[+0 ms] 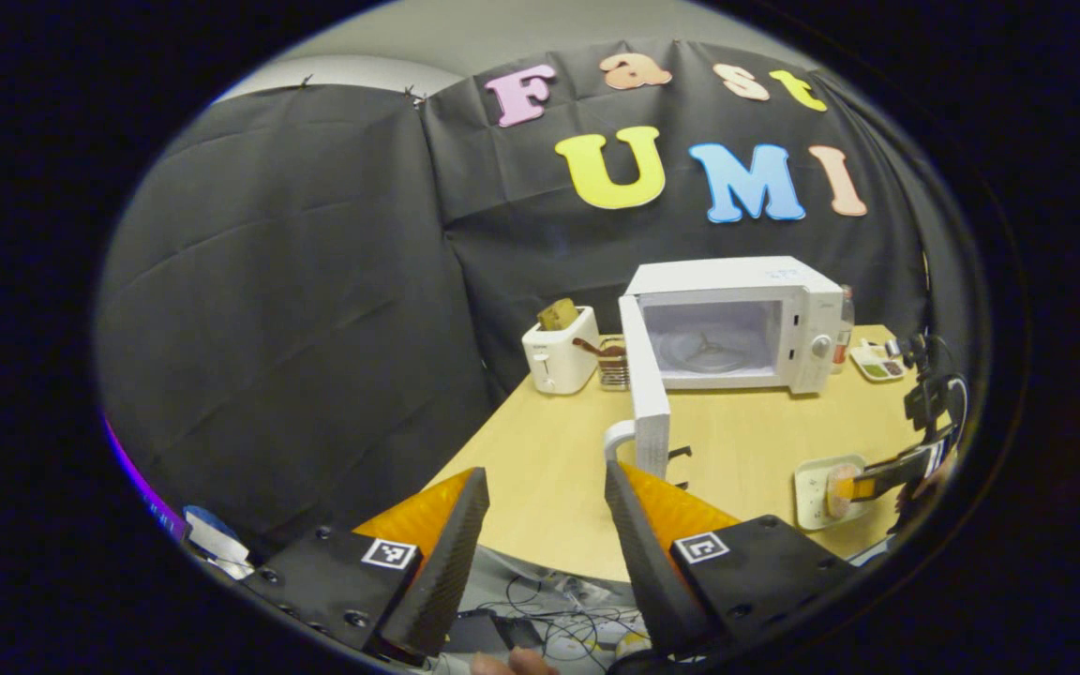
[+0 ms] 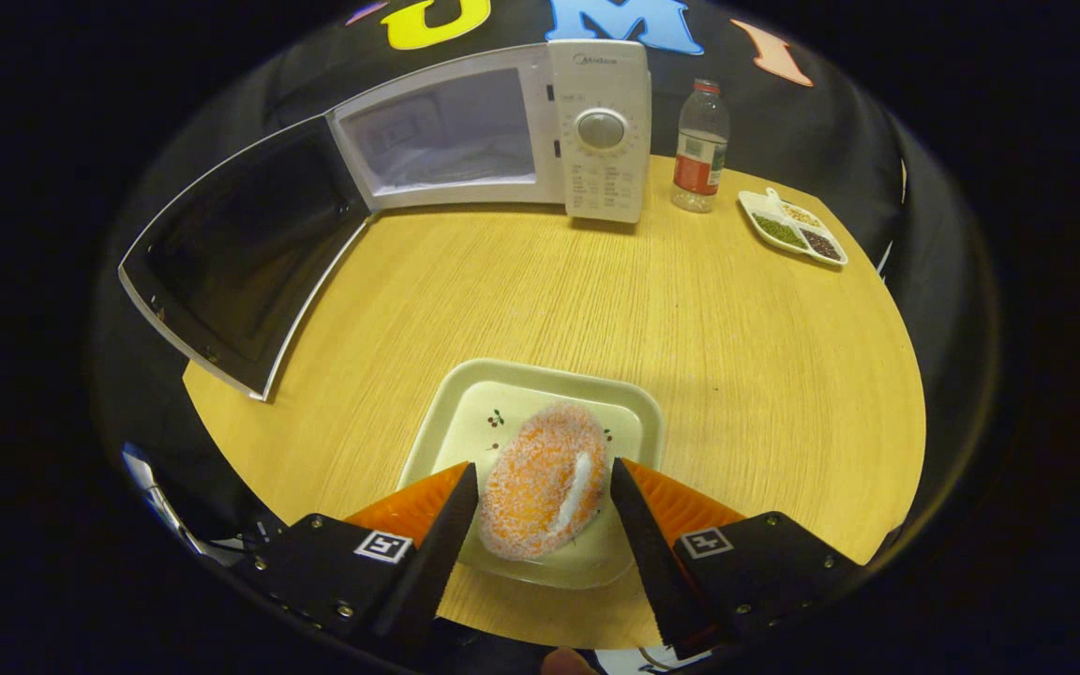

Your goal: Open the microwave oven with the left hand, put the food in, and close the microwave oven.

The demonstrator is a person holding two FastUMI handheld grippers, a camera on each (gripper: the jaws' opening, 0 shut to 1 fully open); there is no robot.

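Food (image 2: pixel 540 492) lies between the right gripper's (image 2: pixel 540 487) spread fingers.

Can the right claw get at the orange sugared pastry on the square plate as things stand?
Probably yes. The right claw is open with a finger on each side of the orange sugared pastry on the pale square plate; nothing lies between them.

food (image 2: pixel 540 492) on plate (image 2: pixel 493 398), microwave (image 2: pixel 596 131) behind (door open), bottle (image 2: pixel 699 145) beside it

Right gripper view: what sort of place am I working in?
Likely a mock kitchen in a recording booth: a microwave with its door open, a plate of food and a bottle on a wooden table.
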